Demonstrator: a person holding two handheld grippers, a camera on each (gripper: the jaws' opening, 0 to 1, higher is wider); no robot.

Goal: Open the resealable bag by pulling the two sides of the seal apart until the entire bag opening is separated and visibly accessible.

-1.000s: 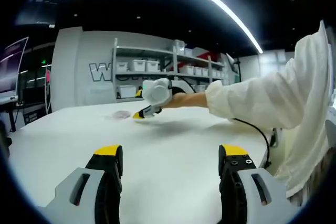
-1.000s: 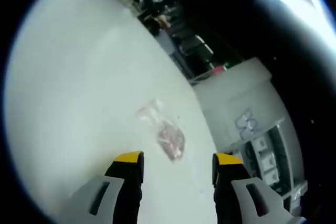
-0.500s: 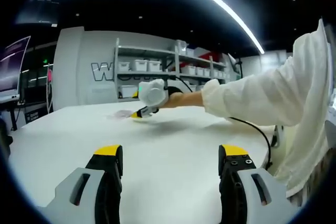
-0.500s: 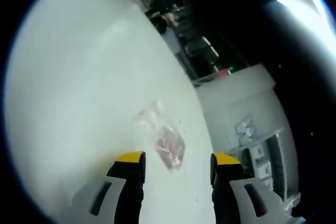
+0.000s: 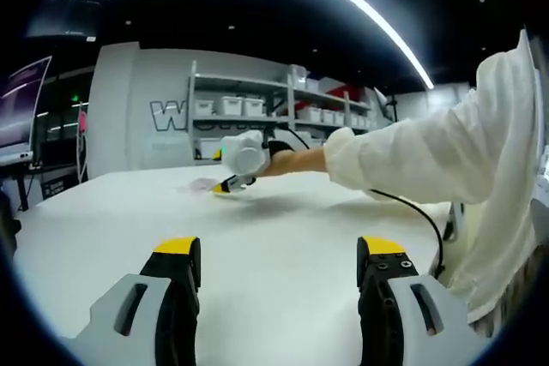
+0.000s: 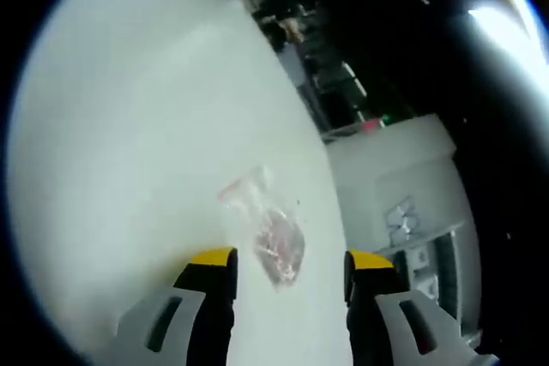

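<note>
A: How is the bag point(image 6: 268, 231) seen?

B: A small clear pouch is seen lying flat on the white table point(image 6: 129, 169), with reddish-pink contents bunched at its near end and a crumpled clear top at the far end. It lies just ahead of the right gripper point(image 6: 287, 265), between its wide-spread jaws.

A: And the left gripper point(image 5: 279, 256)?

B: Its jaws are held wide with nothing between them, well apart from the bag point(image 5: 199, 184), which is glimpsed far across the table beside the right gripper point(image 5: 230, 183).
</note>
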